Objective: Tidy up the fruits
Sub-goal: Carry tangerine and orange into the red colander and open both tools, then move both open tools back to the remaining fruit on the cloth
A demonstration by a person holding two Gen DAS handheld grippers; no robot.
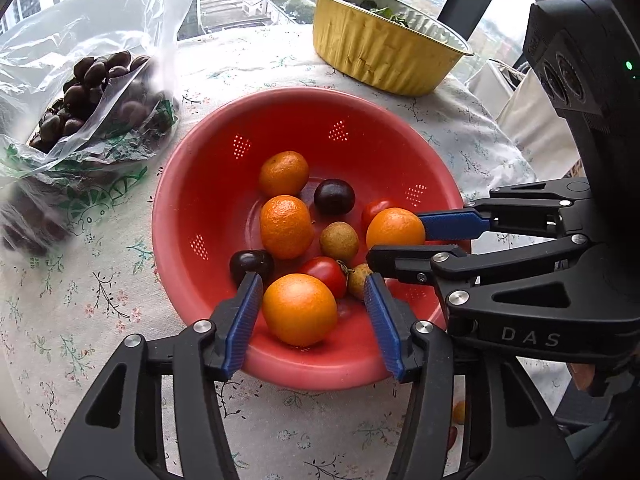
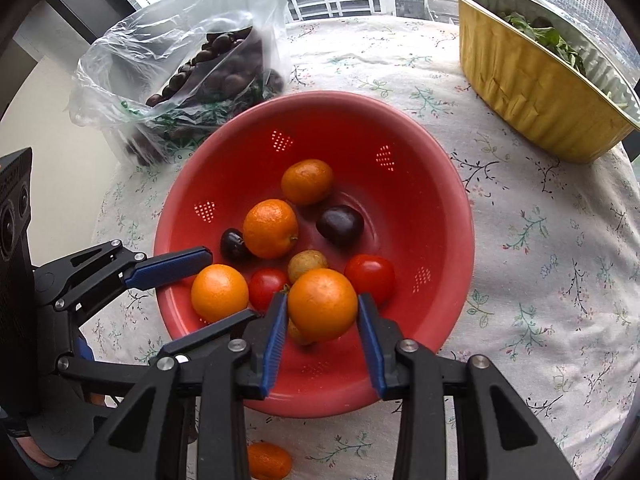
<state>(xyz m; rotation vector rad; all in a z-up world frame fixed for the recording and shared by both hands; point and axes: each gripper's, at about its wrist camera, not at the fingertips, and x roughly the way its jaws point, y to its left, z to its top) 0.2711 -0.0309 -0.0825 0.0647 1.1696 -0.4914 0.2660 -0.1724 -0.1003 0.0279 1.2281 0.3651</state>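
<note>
Both tools are over the red colander point(image 1: 192, 208), each w/ an orange between its pads. Left tool point(image 1: 310, 308): pads apart, straddling the near orange point(image 1: 299, 309), a gap on both sides, so nothing gripped yet. Right tool point(image 2: 322, 304): pads sit right at the flanks of its orange point(image 2: 322, 304). It looks clamped, and the fruit appears to hang above the ones beneath, but I can't confirm a firm hold.

Rest of the fruit is in the colander: two more oranges, two dark plums, two cherry tomatoes point(image 2: 369, 278), small tan longans. A stray orange point(image 2: 269, 460) lies on the surface near me, outside the bowl. Bag of chestnuts point(image 2: 216, 64) at back left, gold foil pan point(image 2: 520, 92) w/ greens at back right.

To do this well, imo:
- Left: centre the pads on the orange's widest part, close slowly. It's round and will roll or squirt out if I pinch off-centre.
- Don't nudge the cherry tomato point(image 1: 326, 276) touching it. It's soft.
- Right: lift straight up and clear the rim before going sideways.
- The tools sit close together, so I move one at a time.
</note>
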